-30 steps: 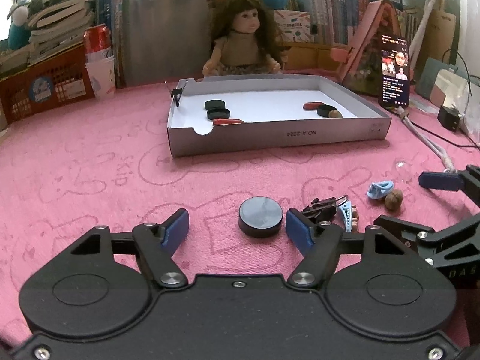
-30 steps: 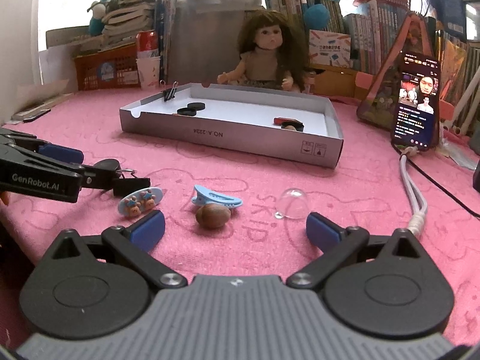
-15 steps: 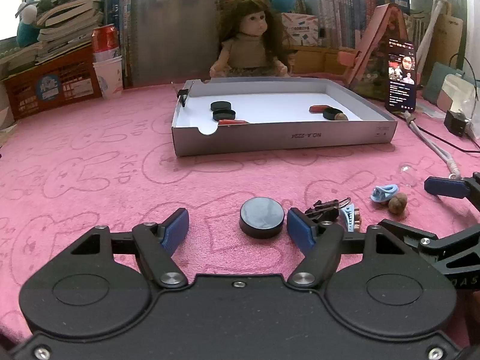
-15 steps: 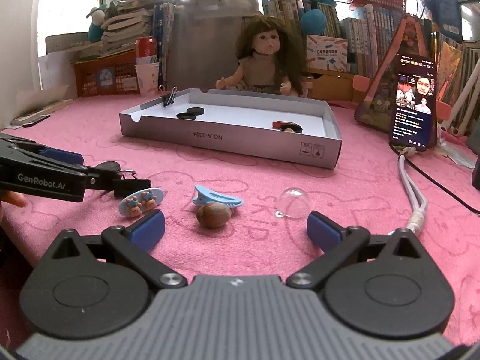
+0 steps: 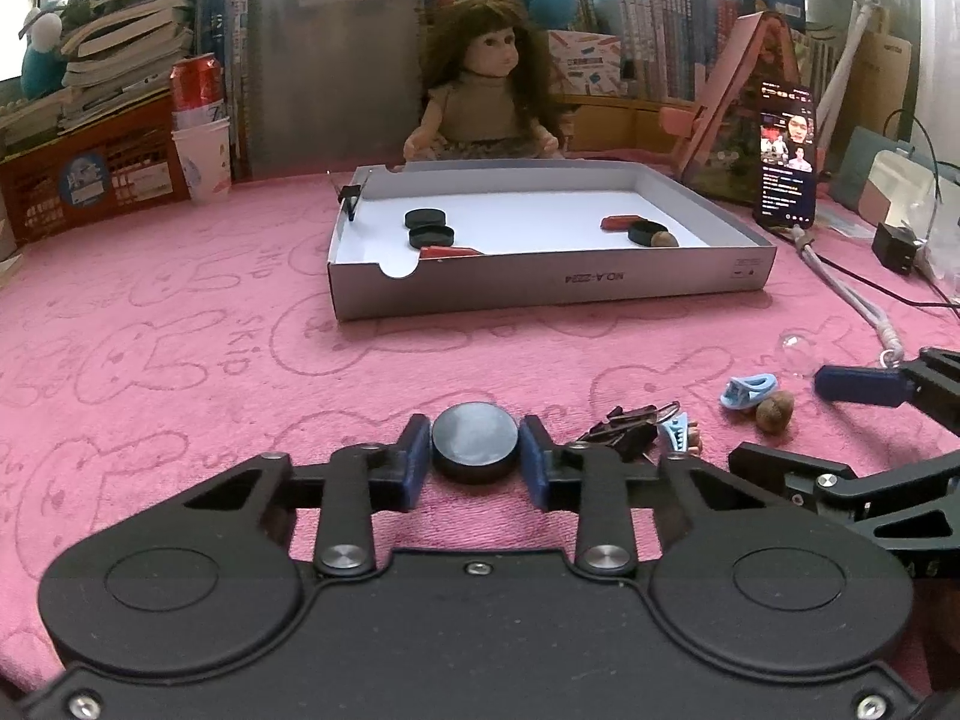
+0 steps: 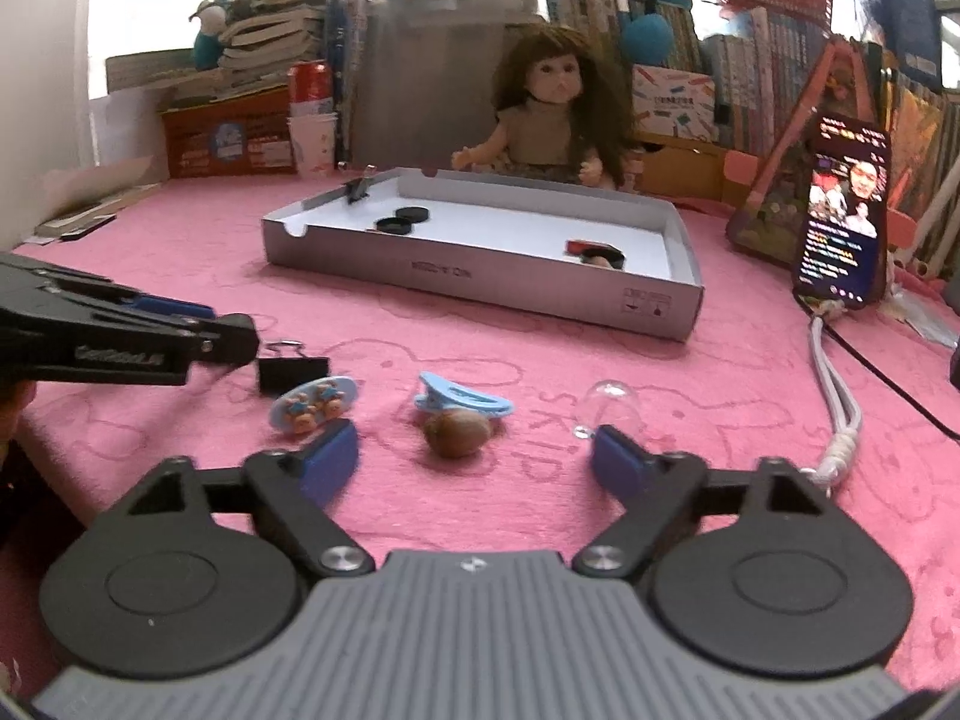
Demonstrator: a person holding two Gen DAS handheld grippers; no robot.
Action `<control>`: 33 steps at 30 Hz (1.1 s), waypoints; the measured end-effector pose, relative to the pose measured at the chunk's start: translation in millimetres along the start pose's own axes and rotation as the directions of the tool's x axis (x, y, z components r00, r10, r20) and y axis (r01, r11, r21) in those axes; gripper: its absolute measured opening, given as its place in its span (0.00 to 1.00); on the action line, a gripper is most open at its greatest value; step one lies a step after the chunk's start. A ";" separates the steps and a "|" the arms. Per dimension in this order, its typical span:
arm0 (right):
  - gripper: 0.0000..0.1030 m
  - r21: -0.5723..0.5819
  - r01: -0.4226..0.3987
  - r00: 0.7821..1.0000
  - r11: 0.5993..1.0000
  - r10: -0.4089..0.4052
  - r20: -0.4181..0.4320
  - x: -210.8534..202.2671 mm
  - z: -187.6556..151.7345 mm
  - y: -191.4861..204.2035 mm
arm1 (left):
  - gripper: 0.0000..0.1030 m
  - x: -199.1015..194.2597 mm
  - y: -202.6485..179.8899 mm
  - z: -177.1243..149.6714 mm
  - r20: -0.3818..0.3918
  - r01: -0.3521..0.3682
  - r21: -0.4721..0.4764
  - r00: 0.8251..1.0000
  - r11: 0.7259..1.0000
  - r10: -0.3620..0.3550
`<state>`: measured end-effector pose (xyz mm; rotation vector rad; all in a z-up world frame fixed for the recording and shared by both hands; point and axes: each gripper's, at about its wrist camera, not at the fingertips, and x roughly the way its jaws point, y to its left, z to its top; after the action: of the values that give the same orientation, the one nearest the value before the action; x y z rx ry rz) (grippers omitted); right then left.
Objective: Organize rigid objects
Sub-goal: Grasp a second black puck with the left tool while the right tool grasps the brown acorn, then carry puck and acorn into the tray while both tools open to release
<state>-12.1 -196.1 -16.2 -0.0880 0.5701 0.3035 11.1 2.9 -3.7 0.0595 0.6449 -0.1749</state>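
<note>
Partly done: several discs and small pieces already in white tray [image 5: 540,288]. Left claw [image 5: 476,456] closing on black disc [image 5: 476,441] near surface's front edge, pads touching; right claw [image 6: 474,459] closing around nut [image 6: 456,432], not yet gripping. Clips left.

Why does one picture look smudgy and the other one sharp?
Right wrist view: the blue finger pads and grey cardboard tray look smeared, as if by motion. Left wrist view: crisp, with the round black disc sharp. Both bend straight edges, being fisheye.
</note>
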 end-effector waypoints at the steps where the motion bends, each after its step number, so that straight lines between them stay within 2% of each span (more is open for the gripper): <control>1: 0.67 -0.009 -0.006 1.000 1.000 0.006 0.004 -1.1 0.3 2.4 | 0.29 0.0 0.3 0.1 -0.001 0.001 -0.001 1.000 1.000 -0.001; 5: 0.52 -0.033 -0.028 1.000 0.999 0.028 0.012 -3.0 2.0 11.3 | 0.29 -0.7 0.9 0.8 -0.003 0.003 -0.005 1.000 1.000 -0.003; 8: 0.28 -0.031 -0.020 1.000 0.999 0.020 0.015 -3.3 3.5 13.5 | 0.29 -1.8 2.0 2.1 -0.007 0.012 -0.015 1.000 1.000 -0.012; 9: 0.26 -0.030 -0.013 1.000 0.999 0.013 0.016 -3.6 4.3 13.5 | 0.29 -1.8 2.8 2.8 -0.009 0.015 -0.017 1.000 1.000 -0.015; 17: 0.26 -0.025 -0.015 0.999 1.000 0.016 0.037 -10.6 14.9 10.8 | 0.29 -4.2 3.4 14.7 0.009 0.023 -0.033 1.000 0.999 -0.023; 33: 0.26 0.172 0.012 0.999 0.985 -0.019 0.040 12.0 65.2 -32.7 | 0.29 14.8 10.6 73.5 0.065 0.014 -0.071 0.998 0.997 -0.010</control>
<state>41.3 -213.4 32.0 0.0799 0.5516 0.2396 68.1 3.2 46.1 -0.0192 0.5865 -0.1646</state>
